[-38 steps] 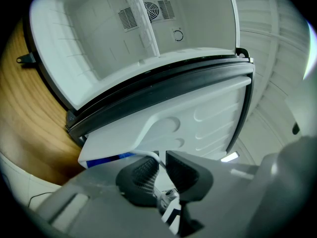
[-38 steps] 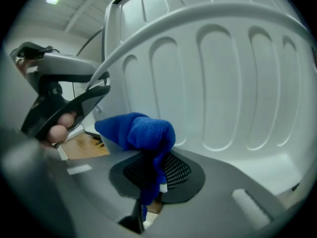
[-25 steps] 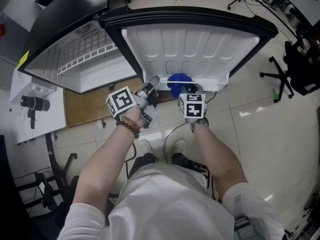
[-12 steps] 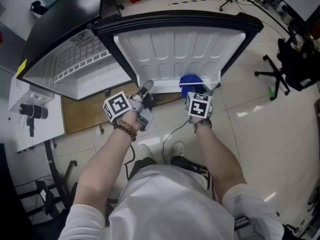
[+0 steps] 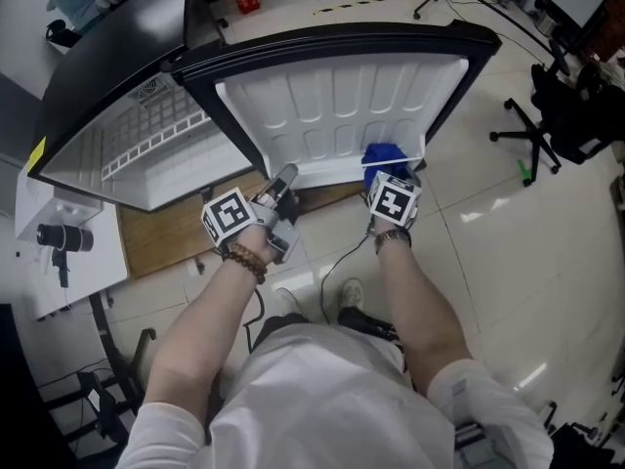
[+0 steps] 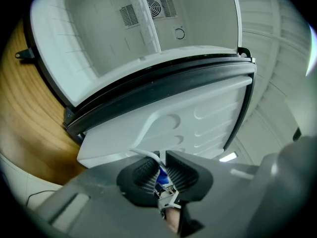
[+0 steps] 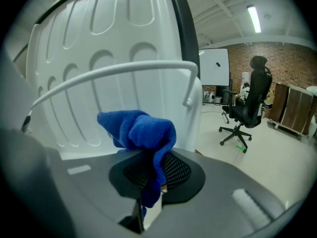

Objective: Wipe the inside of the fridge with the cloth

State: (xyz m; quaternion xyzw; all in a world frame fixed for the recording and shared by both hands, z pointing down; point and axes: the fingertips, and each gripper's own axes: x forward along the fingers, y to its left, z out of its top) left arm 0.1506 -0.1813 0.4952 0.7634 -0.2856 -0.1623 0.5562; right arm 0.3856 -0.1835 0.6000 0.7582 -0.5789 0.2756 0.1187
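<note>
Small fridge (image 5: 127, 135) stands on a wooden board (image 5: 161, 233), its door (image 5: 332, 101) swung fully open. The door's white ribbed inner lining faces the person. Inside the compartment, white walls and a round vent (image 6: 154, 6) on the back wall show.

Right gripper (image 7: 154, 171): jaws closed on the blue cloth (image 7: 141, 130). The pads pinch a fold of it, and the rest bunches up in a lump past the fingertips. One tail of cloth hangs down between the pads.

Cloth position: at the lower right corner of the door lining in the head view, just under the white door rail (image 7: 114, 73). Right gripper view puts the lump in front of the ribbed lining, below the rail. Whether the cloth actually touches the lining, I cannot tell.

Left gripper (image 6: 161, 171): jaws nearly together, pinching the thin white bar (image 6: 143, 155) that curves in from the left at the bottom edge of the door. In the head view this gripper sits at the lower left corner of the door, well apart from the right gripper.

Both marker cubes face the head camera. An office chair (image 7: 246, 108) stands on the tiled floor (image 5: 488, 262) beyond the door's edge.
</note>
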